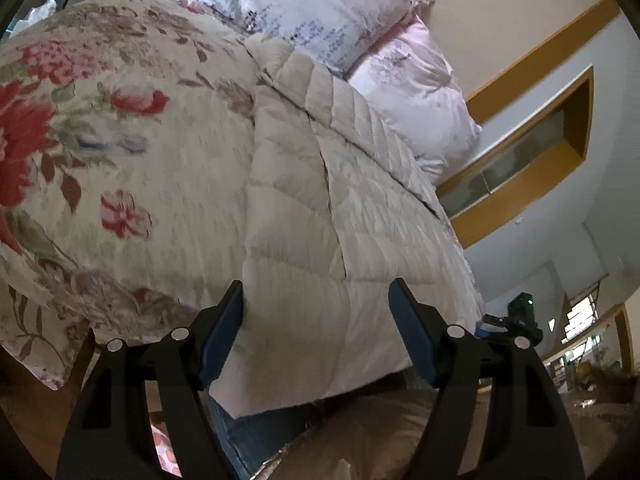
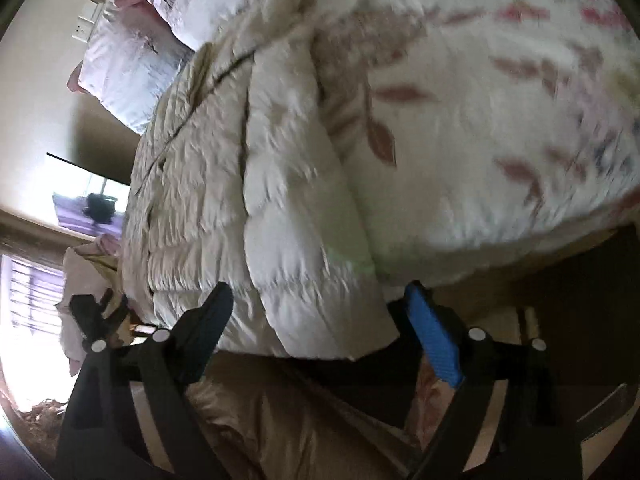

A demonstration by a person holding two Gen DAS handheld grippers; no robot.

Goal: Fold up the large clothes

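Note:
A cream quilted down jacket (image 1: 320, 208) lies along the bed edge on a floral bedspread (image 1: 120, 140), its hem hanging over the near edge. My left gripper (image 1: 316, 320) is open, its blue pads (image 1: 224, 332) either side of the hem. In the right wrist view the same jacket (image 2: 248, 200) lies on the bedspread (image 2: 500, 120). My right gripper (image 2: 320, 320) is open with the jacket's lower corner between its fingers (image 2: 432, 336). The other gripper (image 2: 100, 320) shows at the left, and the right one shows in the left view (image 1: 516, 320).
Pink-white pillows (image 1: 340, 12) are stacked at the head of the bed, also in the right wrist view (image 2: 132, 56). A wood-trimmed wall niche (image 1: 532, 148) is at the right. A bright window (image 2: 32, 300) is at the left. Tan cloth (image 2: 280, 420) is below the grippers.

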